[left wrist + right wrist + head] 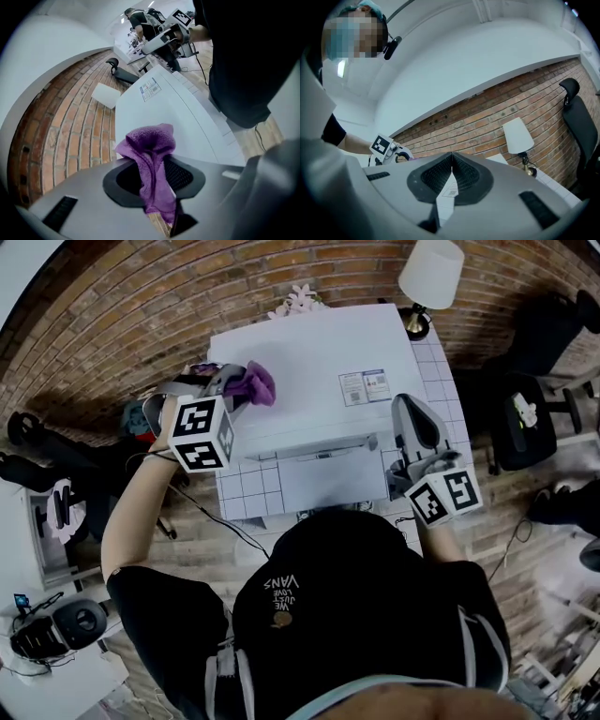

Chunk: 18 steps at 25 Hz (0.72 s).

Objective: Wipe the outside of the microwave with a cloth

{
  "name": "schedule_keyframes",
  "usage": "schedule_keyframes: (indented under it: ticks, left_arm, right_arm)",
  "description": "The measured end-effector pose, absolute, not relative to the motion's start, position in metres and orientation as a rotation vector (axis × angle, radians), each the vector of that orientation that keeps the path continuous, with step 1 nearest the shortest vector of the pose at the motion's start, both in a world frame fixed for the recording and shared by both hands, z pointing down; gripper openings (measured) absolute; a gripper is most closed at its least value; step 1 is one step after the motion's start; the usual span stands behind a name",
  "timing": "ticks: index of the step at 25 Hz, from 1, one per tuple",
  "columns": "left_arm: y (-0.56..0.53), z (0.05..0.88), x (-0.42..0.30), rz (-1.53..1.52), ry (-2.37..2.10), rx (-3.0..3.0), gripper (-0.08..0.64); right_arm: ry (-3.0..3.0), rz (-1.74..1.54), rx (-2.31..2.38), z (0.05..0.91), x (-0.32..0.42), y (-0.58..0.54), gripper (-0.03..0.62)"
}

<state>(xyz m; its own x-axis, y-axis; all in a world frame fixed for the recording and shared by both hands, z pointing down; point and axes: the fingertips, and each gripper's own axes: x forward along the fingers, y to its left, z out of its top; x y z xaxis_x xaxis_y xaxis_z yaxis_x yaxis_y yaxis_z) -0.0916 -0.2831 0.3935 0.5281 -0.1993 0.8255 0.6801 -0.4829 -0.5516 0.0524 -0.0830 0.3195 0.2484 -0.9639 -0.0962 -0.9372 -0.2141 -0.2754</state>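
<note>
microwave (309,371): lower front, toward the table's (439,381) near edge, lies under the person's head (352,559).
sticker (364,387): print too small to read.
cloth (150,154): pinched part hidden between the left gripper's (157,171) pads; contact with the microwave unclear.
lamp (431,273): at the far right corner, shade cut by the top edge.

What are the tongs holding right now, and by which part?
Left tongs grip the purple cloth by its bunched middle; right tongs are shut on nothing.
</note>
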Motion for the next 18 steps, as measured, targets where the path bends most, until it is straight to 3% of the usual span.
schedule_keyframes:
  ticks: [8,18]
  left_arm:
    - [-0.290,0.408,-0.181,-1.207,-0.395,-1.788,0.130]
    - [-0.255,0.419,-0.142,-1.163,-0.492,-1.764,0.130]
  right_arm:
    - [1.825,-0.150,-2.207,0.321,0.020,-0.107,0.000]
    - [1.781,-0.153,-2.240,0.322,0.037,-0.084,0.000]
